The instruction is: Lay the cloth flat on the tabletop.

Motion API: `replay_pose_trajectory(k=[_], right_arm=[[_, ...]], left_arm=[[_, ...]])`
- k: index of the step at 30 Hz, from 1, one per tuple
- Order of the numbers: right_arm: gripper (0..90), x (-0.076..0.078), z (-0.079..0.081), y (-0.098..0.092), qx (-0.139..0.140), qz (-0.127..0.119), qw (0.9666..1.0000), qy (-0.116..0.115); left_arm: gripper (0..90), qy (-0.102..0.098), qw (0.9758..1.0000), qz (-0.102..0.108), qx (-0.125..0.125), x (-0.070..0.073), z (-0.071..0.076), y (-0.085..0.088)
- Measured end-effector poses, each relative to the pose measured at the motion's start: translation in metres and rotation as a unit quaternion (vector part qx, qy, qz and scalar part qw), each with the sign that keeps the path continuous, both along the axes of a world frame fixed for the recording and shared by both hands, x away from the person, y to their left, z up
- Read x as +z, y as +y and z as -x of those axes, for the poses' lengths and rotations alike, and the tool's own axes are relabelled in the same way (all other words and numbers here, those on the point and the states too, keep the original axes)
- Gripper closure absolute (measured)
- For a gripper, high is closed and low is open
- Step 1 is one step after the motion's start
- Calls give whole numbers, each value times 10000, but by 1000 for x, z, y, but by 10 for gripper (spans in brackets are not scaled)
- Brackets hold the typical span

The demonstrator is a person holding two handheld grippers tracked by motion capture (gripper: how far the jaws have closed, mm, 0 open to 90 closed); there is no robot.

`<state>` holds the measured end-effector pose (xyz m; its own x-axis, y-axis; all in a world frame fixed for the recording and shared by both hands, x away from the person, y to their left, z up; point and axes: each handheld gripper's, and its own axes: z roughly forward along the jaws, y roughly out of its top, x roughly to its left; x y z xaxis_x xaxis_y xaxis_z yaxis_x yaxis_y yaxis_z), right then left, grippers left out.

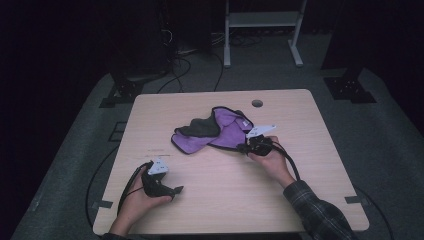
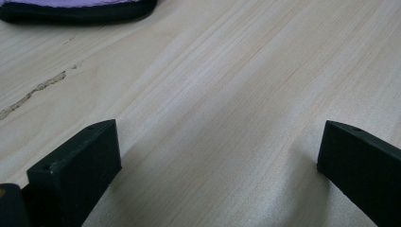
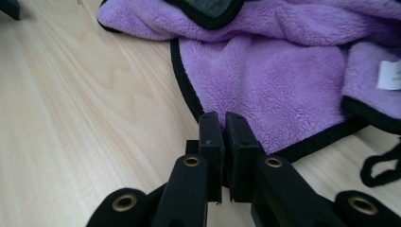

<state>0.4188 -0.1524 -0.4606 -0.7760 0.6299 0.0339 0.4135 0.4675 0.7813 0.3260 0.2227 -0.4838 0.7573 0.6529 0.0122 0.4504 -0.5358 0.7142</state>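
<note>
So the table (image 1: 210,200) is the biggest thing here, light wood with a small round hole (image 1: 257,103) near its far edge. Taking that hole as the landmark: the purple cloth (image 1: 225,131) lies crumpled just on the near side of it, roughly mid-table, with black trim around its edge and a dark grey patch (image 1: 200,127) bunched on top toward the left. There's a small white tag (image 3: 390,74) sewn on the cloth too.

The right gripper (image 3: 223,124) sits at the cloth's near right corner, nearer the person than the hole. Its 2 jaws are pressed together with the black-trimmed corner of the cloth right at the tips, so it looks pinched on that hem.

The left gripper (image 1: 156,177) is way off from the hole, near the front left of the table, well apart from the cloth. Its 2 jaws stand wide apart over bare wood with nothing between them.
</note>
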Motion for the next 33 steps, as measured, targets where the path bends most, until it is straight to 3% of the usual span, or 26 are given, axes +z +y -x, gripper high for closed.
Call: replay_pose_trajectory(k=[6,15,19,24,28,33], right_arm=[[859,10,12,-26,-68,-149,9999,34],[859,15,28,-47,-35,-176,9998,95],[859,16,37,-53,1,-184,9997,136],[859,16,46,-59,70,-165,9997,176],[858,14,50,-63,67,-169,9996,219],[858,13,50,-65,62,-182,9994,278]], left_arm=[[0,-2,10000,2,7,0,0,0],[10,-30,9999,14,123,1,1,1],[176,72,9998,190,62,7,3,1],[247,-105,9995,298,-54,18,3,-8],[351,-198,9979,442,-423,35,-4,-30],[405,-245,9965,532,-602,45,-13,-49]])
